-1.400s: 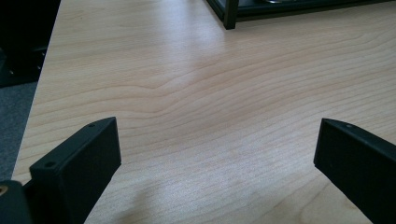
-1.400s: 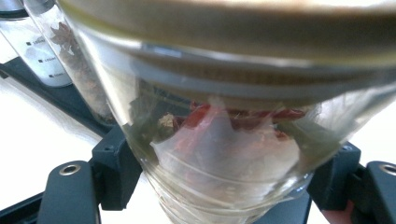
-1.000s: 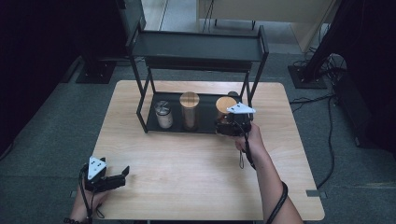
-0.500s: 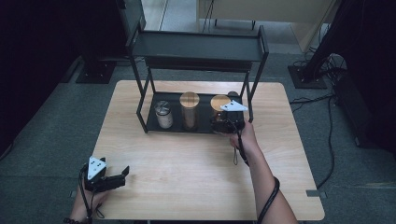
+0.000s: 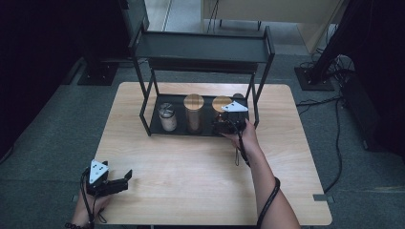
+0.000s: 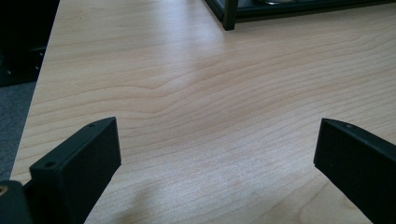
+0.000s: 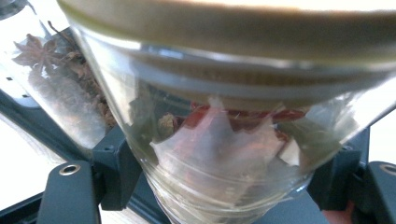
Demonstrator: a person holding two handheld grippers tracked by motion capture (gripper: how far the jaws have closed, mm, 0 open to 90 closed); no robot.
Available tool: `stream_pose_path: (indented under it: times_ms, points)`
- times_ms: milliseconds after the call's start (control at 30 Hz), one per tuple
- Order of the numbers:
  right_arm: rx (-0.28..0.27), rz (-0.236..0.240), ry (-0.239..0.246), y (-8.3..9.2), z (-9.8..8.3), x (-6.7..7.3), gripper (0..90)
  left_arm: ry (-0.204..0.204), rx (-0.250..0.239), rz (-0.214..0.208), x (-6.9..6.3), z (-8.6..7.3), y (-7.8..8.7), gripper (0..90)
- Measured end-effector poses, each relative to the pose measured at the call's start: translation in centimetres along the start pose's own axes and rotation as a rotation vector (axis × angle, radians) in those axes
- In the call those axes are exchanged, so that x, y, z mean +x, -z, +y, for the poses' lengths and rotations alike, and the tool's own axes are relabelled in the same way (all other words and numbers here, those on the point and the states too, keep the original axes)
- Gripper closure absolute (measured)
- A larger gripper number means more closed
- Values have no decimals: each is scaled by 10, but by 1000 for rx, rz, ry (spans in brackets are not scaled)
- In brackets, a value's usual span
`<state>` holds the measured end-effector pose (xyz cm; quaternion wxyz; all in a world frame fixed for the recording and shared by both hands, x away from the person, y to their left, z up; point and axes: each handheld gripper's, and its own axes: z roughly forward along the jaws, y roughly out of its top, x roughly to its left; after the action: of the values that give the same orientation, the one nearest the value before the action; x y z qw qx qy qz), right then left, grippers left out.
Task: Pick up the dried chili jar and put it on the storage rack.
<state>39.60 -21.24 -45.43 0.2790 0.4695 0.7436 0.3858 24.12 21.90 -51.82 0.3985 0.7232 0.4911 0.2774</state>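
The right tongs [image 5: 223,125] clamp a wooden-lidded jar [image 7: 224,140], seemingly on the rack's [image 5: 200,130] right end. The left tongs [image 5: 125,177] stand apart over the near-left worktop [image 5: 191,171].

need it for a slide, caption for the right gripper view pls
Right gripper clamped on a wooden-lidded glass jar of dried red spices, beside a jar of star anise.

Dim surroundings, evenly lit table, blurred close-up

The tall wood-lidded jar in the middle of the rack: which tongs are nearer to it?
Right. The right tongs grip the neighbouring jar just beside the tall jar; the left tongs hang open over the table's near left corner.
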Motion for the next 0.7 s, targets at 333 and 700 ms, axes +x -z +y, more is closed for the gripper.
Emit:
stream_pose_path:
  times_ms: [333,700]
  points:
    - [6,-6,-11,-6,-2,-2,250,-1,-1,0,0,0,0,9]
    - [-6,-3,-59,-3,-7,-6,246,-8,1,1,-1,0,0,9]
